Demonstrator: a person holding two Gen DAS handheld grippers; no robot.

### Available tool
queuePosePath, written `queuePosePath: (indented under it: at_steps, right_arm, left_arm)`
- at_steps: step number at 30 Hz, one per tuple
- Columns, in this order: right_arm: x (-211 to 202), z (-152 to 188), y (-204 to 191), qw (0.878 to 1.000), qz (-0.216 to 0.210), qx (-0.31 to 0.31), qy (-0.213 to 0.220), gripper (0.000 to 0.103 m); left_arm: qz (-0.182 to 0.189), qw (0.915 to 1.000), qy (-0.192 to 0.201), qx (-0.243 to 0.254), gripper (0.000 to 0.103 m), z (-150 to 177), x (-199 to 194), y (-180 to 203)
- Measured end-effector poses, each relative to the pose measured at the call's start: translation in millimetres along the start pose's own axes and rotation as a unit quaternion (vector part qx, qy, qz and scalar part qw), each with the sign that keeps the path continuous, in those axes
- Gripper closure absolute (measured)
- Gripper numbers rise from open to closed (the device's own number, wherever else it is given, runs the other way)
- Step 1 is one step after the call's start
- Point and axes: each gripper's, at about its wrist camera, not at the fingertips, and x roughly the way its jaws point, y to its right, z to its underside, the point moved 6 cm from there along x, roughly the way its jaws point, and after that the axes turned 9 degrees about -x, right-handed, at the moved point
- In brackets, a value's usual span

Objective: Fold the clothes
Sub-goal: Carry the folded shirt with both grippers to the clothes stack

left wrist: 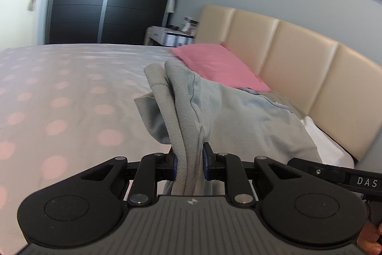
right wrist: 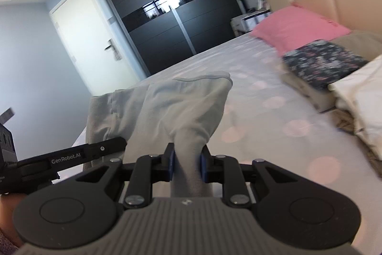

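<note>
A pale grey-blue garment (left wrist: 229,116) hangs bunched between both grippers above the bed. My left gripper (left wrist: 189,163) is shut on a thick fold of it with a ribbed hem. My right gripper (right wrist: 186,163) is shut on another bunched part of the same garment (right wrist: 181,102), which spreads up and left from the jaws. The right gripper's body shows at the right edge of the left wrist view (left wrist: 334,173), and the left gripper's body shows at the left of the right wrist view (right wrist: 71,157). The garment's lower part is hidden behind the grippers.
The bed (left wrist: 59,99) has a white cover with pink dots. A pink pillow (right wrist: 298,28) lies against the beige padded headboard (left wrist: 298,63). A dark floral folded item (right wrist: 322,61) and a white pile (right wrist: 358,92) lie at the right. A dark wardrobe (right wrist: 172,11) stands beyond.
</note>
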Motion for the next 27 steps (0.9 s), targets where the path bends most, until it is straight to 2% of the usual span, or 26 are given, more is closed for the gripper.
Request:
queuePosePath:
  at_steps: [6, 14, 20, 27]
  right_arm:
    - [-35.5, -13.7, 76.0, 0.996, 0.069, 0.047, 0.03, 0.08]
    - [-70.9, -26.8, 166.7, 0.977, 0.162, 0.116, 0.072, 0.08]
    - [-71.1, -36.6, 221.2, 0.954, 0.225, 0.165, 0.109, 0.08]
    - [-69.6, -47.7, 283.1, 0.916, 0.298, 0.219, 0.154, 0.08]
  left_arm:
    - [0.059, 0.9954, -0.039, 0.065, 0.087, -9.6, 62.7, 84.1]
    - [0.126, 0.9787, -0.067, 0.147, 0.087, -11.3, 141.9, 180.7]
    - [0.18, 0.9568, -0.09, 0.21, 0.087, -11.9, 204.5, 244.4]
    - [0.251, 0.9244, -0.119, 0.262, 0.087, -9.3, 273.6, 305.2]
